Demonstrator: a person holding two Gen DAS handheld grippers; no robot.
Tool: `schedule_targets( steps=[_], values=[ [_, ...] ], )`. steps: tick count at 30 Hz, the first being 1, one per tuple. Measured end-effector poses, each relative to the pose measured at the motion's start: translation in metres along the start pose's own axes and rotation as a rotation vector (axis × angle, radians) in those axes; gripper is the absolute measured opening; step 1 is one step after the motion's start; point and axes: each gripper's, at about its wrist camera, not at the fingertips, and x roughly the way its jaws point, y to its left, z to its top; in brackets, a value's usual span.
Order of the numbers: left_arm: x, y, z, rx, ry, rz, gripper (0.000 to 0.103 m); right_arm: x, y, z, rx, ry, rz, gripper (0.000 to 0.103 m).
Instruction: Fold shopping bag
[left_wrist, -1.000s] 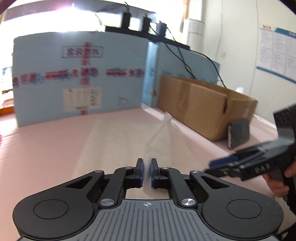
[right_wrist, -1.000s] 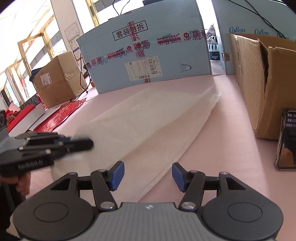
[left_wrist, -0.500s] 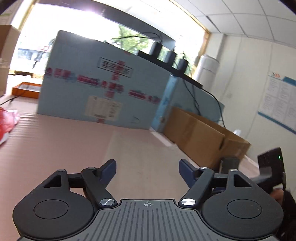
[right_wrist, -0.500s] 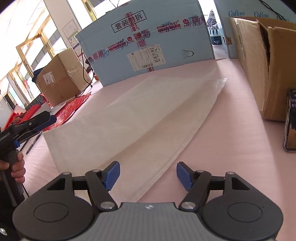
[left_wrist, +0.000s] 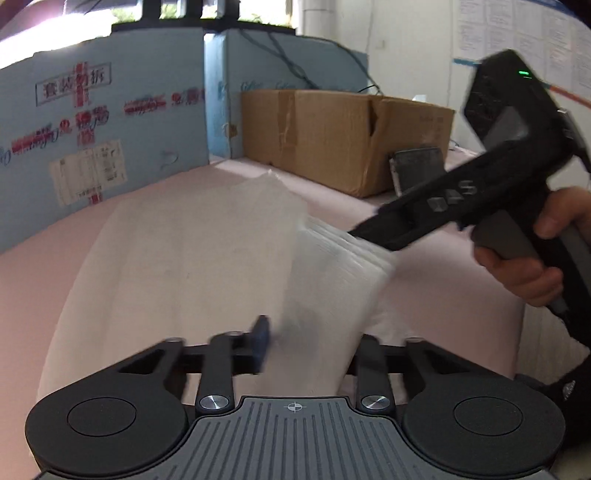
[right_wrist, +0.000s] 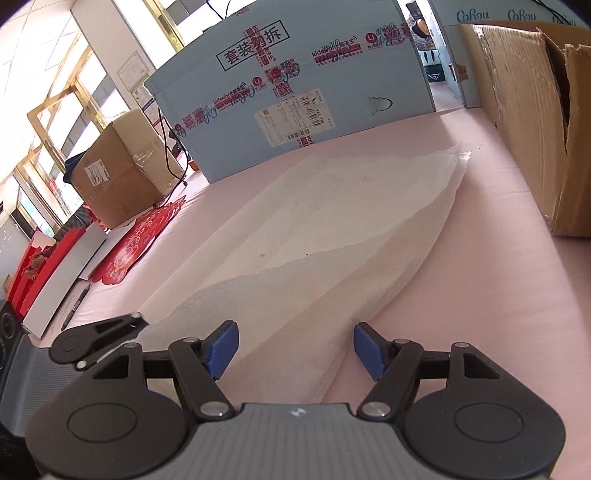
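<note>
The white shopping bag (left_wrist: 192, 258) lies flat on the pink table, folded lengthwise into a long strip. My left gripper (left_wrist: 310, 347) is open, with the bag's near end lying between its fingers; the bag covers the right finger. The right gripper's body (left_wrist: 480, 184) shows at the right in the left wrist view, its tip at the bag's edge. In the right wrist view the bag (right_wrist: 332, 229) runs away from me. My right gripper (right_wrist: 295, 347) is open, with the bag's near corner between its blue pads. The left gripper's finger (right_wrist: 99, 332) shows at lower left.
A blue printed box (right_wrist: 295, 85) stands at the table's back. A brown carton (right_wrist: 535, 110) stands on the right, a phone (left_wrist: 417, 166) leaning on it. Red paper items (right_wrist: 136, 240) and another carton (right_wrist: 122, 166) lie left. A pen (right_wrist: 75, 306) lies near the left edge.
My left gripper let go of the bag, opened, swung up and came back down over the bag's near end. My right gripper stayed open and moved closer to the bag's near corner.
</note>
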Motion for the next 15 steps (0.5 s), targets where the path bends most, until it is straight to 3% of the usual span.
schedule_targets(
  steps=[6, 11, 15],
  values=[
    [-0.038, 0.048, 0.010, -0.150, -0.199, 0.112, 0.001, -0.014, -0.003, -0.009, 0.043, 0.041, 0.007, 0.074],
    [-0.083, 0.094, 0.003, -0.304, -0.369, 0.326, 0.001, -0.009, 0.005, -0.008, 0.018, 0.042, -0.010, 0.082],
    [-0.118, 0.126, -0.020, -0.407, -0.408, 0.550, 0.001, -0.004, 0.011, -0.008, -0.001, 0.044, -0.023, 0.082]
  ],
)
